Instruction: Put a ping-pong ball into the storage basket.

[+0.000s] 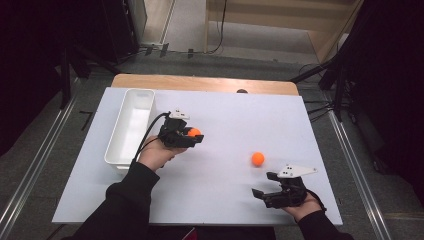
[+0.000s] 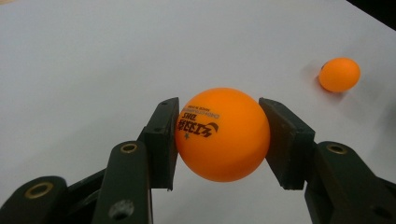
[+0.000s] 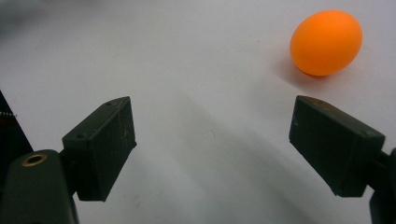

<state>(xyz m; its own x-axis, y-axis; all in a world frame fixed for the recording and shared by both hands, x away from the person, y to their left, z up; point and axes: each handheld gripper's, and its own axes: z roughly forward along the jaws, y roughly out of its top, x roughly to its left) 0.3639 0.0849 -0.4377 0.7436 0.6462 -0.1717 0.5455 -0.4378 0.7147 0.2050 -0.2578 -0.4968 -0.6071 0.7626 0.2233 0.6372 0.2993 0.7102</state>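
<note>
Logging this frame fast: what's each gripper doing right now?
Left gripper: shut on an orange ping-pong ball.
Right gripper: open, holding nothing; the second ping-pong ball lies on the table ahead of it.

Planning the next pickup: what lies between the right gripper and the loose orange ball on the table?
Nothing: in the right gripper view, bare white table separates the open right gripper from the loose orange ball. The high view agrees.

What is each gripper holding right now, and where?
Left gripper clamps an orange ball across its middle, printed side up. Right gripper holds nothing.
</note>
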